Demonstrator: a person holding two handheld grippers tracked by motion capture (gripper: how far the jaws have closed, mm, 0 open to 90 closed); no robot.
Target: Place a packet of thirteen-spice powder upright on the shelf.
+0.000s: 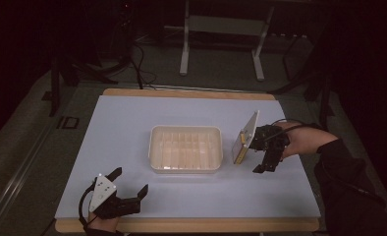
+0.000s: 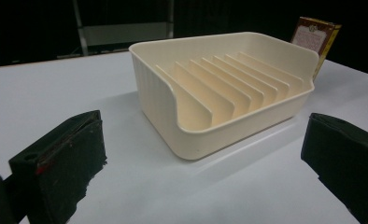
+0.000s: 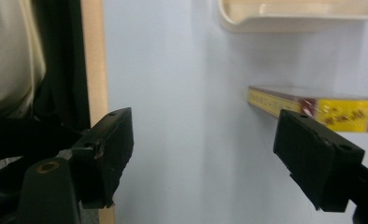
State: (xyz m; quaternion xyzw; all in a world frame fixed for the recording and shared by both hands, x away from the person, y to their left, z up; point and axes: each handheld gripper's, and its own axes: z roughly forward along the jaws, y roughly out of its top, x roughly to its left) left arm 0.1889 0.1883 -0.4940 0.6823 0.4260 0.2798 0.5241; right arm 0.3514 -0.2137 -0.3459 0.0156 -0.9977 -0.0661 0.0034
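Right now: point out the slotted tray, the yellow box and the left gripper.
slotted tray (image 2: 285,100): left gripper view, on its outer side wall.
yellow box (image 3: 343,114): right gripper view, on its yellow edge.
left gripper (image 1: 130,183): high view, midway between its fingertips.

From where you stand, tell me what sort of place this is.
Probably a lab or recording workspace, not a home. A table with a plain pale-blue top and wooden edge stands in a darkened room; behind it are a metal frame stand and loose cables on the floor. On the table sits a cream slotted tray.
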